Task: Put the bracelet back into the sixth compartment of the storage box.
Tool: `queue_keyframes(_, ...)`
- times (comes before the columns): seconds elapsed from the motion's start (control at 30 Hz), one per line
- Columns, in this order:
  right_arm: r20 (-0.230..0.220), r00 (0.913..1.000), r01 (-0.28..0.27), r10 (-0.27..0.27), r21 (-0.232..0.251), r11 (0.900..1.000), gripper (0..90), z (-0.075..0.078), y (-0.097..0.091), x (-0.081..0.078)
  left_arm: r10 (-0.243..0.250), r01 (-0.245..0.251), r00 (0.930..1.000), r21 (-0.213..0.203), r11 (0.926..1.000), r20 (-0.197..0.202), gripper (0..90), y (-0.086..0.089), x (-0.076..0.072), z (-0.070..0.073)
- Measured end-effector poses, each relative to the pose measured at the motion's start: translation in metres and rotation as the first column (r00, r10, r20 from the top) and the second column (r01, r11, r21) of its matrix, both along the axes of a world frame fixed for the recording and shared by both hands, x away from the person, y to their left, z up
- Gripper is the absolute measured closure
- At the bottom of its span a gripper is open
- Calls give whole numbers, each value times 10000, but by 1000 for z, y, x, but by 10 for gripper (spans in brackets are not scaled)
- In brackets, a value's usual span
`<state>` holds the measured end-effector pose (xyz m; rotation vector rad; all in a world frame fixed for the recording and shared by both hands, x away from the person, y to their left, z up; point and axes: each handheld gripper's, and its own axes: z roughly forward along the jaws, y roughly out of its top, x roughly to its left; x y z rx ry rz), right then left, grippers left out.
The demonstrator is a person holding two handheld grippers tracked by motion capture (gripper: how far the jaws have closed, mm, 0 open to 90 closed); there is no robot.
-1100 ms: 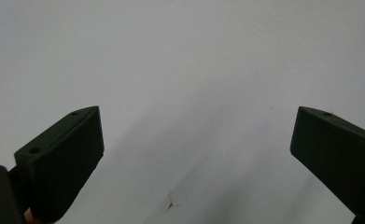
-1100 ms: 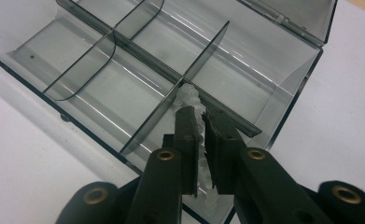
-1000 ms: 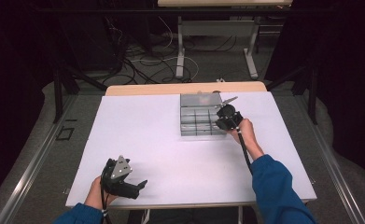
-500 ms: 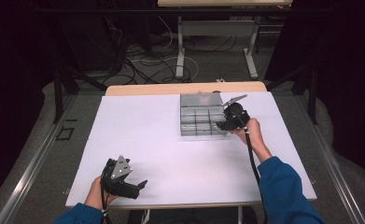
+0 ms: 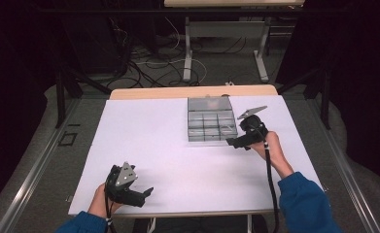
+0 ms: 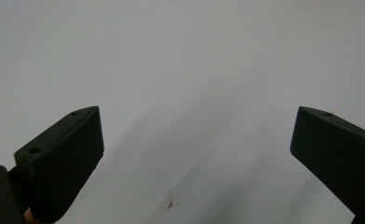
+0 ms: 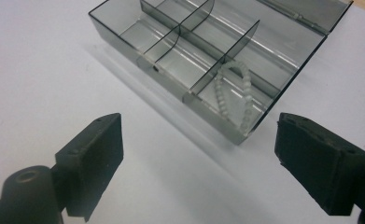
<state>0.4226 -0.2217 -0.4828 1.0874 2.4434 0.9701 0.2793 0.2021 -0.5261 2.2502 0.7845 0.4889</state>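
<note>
A clear grey compartment box [image 5: 209,124] lies open on the white table [image 5: 148,141], toward the back right. In the right gripper view a white bead bracelet [image 7: 234,95] lies in the box's [image 7: 180,51] near right compartment. My right gripper [image 5: 232,142] hovers just off the box's near right corner, its jaws pointing left. It is open, with nothing between the fingers [image 7: 199,154]. My left gripper [image 5: 147,192] rests near the table's front edge at the left. It is also open [image 6: 194,154], over bare table.
The box's lid [image 7: 306,11] lies flat behind it. A small brown speck [image 6: 170,203] marks the table under the left gripper. Beyond the table's wooden far edge [image 5: 192,92], cables and desk legs [image 5: 187,43] cover the floor.
My right gripper has drawn back from over the box's right side toward the person and now sits by its near right corner. The left gripper has not moved.
</note>
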Motion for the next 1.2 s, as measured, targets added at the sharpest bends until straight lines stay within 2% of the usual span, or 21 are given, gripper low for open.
queue_keyframes(0.1,-96,10000,-12,12,-54,10000,103,-1,-4,-12,19,-20,10000,-10,10000,-31,26,0,0,0)
queue_keyframes(0.13,-134,9999,-52,51,-49,10000,95,-2,-5,-15,103,-102,9998,-83,9999,142,26,-1,0,-1)
queue_keyframes(0.17,-106,9999,-134,134,-23,9999,90,-2,-6,-19,55,-55,10000,-31,10000,59,26,-1,0,-1)
queue_keyframes(0.37,-130,9994,-314,313,-54,9995,57,-1,-11,-39,102,-101,9999,-75,9999,135,26,-1,0,-1)
queue_keyframes(0.7,293,9978,-590,592,-74,9982,29,1,-17,-72,56,-55,9999,-62,10000,142,26,-1,0,-1)
queue_keyframes(0.8,456,9971,-603,607,-118,9981,25,2,-19,-81,-7,7,10000,-50,10000,76,26,-1,0,0)
queue_keyframes(0.97,479,9968,-634,639,-122,9979,13,1,-23,-94,-6,7,10000,-49,10000,85,26,-1,0,0)
queue_keyframes(1.03,669,9952,-711,719,-138,9974,8,1,-25,-99,-15,15,10000,-32,10000,95,26,-1,0,0)
queue_keyframes(1.2,827,9936,-752,764,-168,9970,0,1,-30,-111,-26,27,10000,-31,10000,91,26,-1,0,0)
